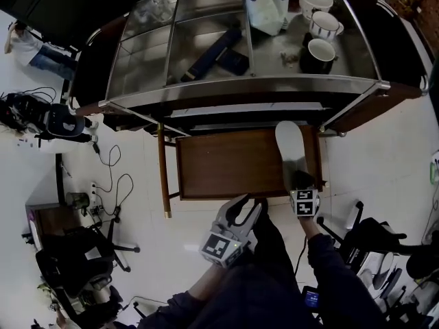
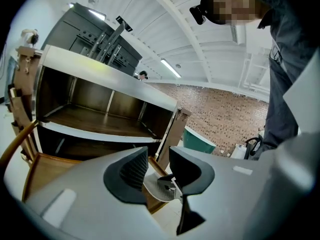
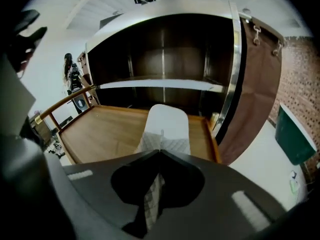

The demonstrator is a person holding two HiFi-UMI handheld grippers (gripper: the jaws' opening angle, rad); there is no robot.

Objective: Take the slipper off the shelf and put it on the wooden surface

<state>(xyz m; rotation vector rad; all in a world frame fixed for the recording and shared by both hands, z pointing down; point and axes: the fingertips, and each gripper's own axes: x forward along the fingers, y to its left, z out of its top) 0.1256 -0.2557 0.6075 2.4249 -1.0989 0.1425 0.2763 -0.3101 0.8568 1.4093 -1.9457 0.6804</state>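
on the glass top (image 1: pixel 147 60) you see a black mug (image 1: pixel 317 55) just beside a striped cup (image 1: pixel 325 25), with a long dark blue item (image 1: pixel 210 55) lying flat to their left. black cables (image 1: pixel 110 172) trail across the white floor (image 1: pixel 384 163).

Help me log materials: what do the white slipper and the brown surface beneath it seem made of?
The white quilted slipper: probably soft fabric, matte, with stitched diamond quilting on its upper. The brown railed surface: likely varnished wood, showing grain and a sheen.

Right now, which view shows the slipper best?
Right gripper view: the slipper fills the centre, its quilted upper pinched by the right gripper. Head view shows it small from above; left gripper view, only a sliver.
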